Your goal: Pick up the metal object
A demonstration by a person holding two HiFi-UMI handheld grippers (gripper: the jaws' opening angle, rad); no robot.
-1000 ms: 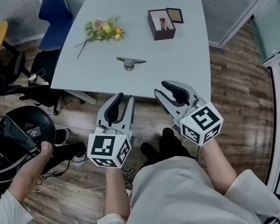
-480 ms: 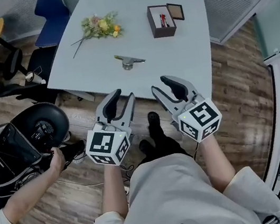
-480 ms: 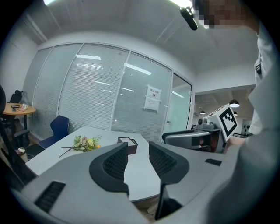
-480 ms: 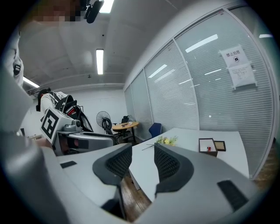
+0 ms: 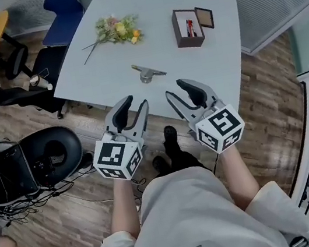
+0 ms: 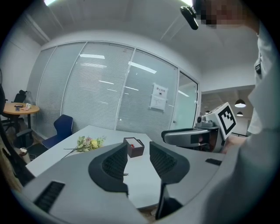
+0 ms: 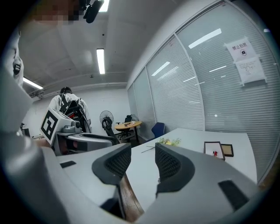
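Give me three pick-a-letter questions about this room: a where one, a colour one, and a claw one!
1. Where is the metal object? A on the table B on a shelf C in a claw
2. What colour is the chair at the table? A red B blue C green
3. What do the left claw and right claw hold? A a cup B a pen C nothing
Answers: A, it lies on the tabletop; B, its seat is blue; C, both are opening, nothing between them.

Shiny metal object (image 5: 147,73) on smooth matt table (image 5: 203,64).
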